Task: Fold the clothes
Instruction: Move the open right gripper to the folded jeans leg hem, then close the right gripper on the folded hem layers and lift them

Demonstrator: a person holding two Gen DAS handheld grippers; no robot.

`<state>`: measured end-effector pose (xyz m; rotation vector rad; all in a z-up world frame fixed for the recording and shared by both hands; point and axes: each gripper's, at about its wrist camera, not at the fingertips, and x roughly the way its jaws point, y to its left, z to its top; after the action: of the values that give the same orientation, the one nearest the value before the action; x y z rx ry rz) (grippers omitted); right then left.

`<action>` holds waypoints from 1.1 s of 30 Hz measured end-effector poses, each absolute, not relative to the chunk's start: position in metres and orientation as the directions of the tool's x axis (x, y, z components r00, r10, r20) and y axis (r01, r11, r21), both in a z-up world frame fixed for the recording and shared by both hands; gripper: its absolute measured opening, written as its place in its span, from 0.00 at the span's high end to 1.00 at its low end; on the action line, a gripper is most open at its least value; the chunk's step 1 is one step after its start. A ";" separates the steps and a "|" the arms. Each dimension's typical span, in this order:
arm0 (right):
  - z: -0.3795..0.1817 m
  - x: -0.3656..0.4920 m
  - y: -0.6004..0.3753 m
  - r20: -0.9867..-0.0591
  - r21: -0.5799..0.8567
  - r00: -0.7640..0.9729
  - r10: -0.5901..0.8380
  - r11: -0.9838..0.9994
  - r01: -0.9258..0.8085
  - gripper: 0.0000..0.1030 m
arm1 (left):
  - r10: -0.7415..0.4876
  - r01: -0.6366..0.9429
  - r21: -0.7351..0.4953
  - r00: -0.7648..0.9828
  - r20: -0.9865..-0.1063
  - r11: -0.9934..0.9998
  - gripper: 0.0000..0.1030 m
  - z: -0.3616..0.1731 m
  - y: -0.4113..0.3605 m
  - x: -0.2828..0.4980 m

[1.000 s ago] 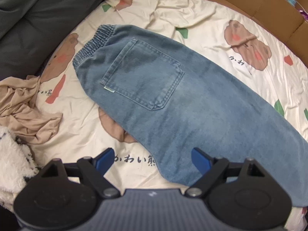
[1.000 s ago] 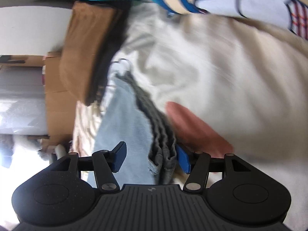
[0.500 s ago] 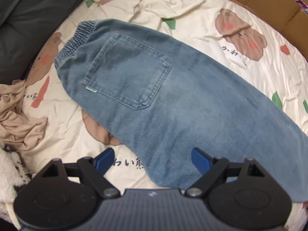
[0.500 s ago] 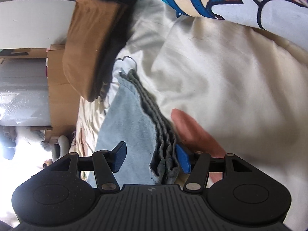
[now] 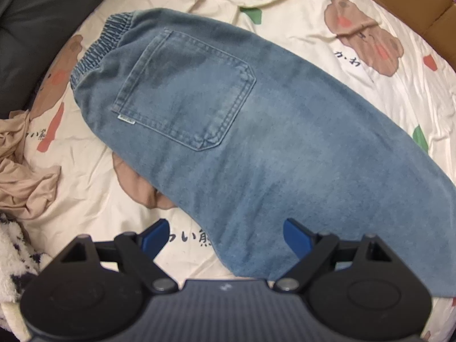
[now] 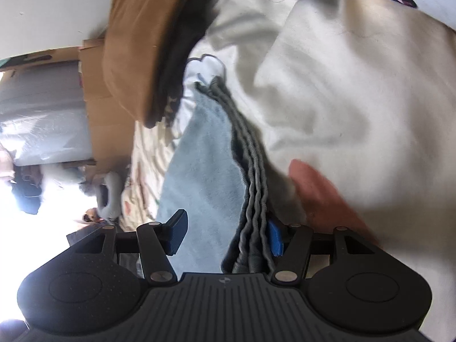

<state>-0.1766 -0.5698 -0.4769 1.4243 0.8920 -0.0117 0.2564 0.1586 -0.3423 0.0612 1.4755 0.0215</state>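
Dropped closer over the denim trousers; elastic waistband slid outward toward 10 o'clock.

Left gripper spread wide, pinching nothing, lower trouser edge lying between its pads. Right gripper half spread around the hem stack, right pad touching, left pad clear of cloth. Trousers lying flat, pocket up, on bear-print sheet. Risks, judged: hem layers slipping apart on closing; sheet nipped along with denim; beige garment at 9 o'clock snagging.
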 end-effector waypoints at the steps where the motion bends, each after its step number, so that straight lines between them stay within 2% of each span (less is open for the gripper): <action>1: -0.478 -0.174 -0.571 -0.543 0.833 0.683 0.488 0.209 0.513 0.42 | 0.052 0.024 0.055 0.092 -0.994 0.998 0.14 -0.344 0.158 0.257; 3: -0.481 -0.168 -0.574 -0.555 0.825 0.677 0.484 0.218 0.521 0.43 | 0.051 0.030 0.054 0.088 -0.995 0.998 0.14 -0.346 0.155 0.257; 10: -0.485 -0.135 -0.576 -0.596 0.799 0.605 0.528 0.313 0.513 0.70 | 0.038 0.034 0.041 0.086 -0.996 0.999 0.14 -0.350 0.150 0.260; 14: -0.478 -0.120 -0.575 -0.582 0.810 0.562 0.588 0.357 0.466 0.72 | 0.034 0.039 0.037 0.085 -0.996 0.999 0.14 -0.350 0.152 0.259; 21: -0.483 -0.105 -0.573 -0.635 0.768 0.473 0.610 0.438 0.467 0.71 | 0.055 0.011 0.056 0.088 -0.995 0.998 0.14 -0.349 0.159 0.267; 23: -0.487 -0.104 -0.572 -0.639 0.764 0.469 0.610 0.439 0.473 0.74 | 0.053 0.022 0.055 0.087 -0.995 0.998 0.14 -0.350 0.157 0.268; 24: -0.489 -0.103 -0.571 -0.643 0.762 0.468 0.607 0.441 0.475 0.80 | 0.052 0.026 0.054 0.086 -0.995 0.998 0.14 -0.350 0.156 0.269; 28: -0.486 -0.100 -0.567 -0.672 0.738 0.455 0.584 0.477 0.478 0.84 | 0.048 0.022 0.050 0.083 -0.995 0.999 0.14 -0.353 0.154 0.270; 30: -0.479 -0.096 -0.562 -0.695 0.718 0.443 0.566 0.517 0.466 0.90 | 0.041 0.018 0.043 0.087 -0.995 0.999 0.14 -0.353 0.152 0.271; 33: -0.468 -0.090 -0.555 -0.734 0.679 0.415 0.538 0.581 0.449 0.91 | 0.026 0.031 0.030 0.102 -0.994 0.999 0.14 -0.347 0.147 0.270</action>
<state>-0.0905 -0.5553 -0.4675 1.0149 1.2000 0.0702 0.2699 0.1473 -0.3467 0.0466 1.4692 -0.0030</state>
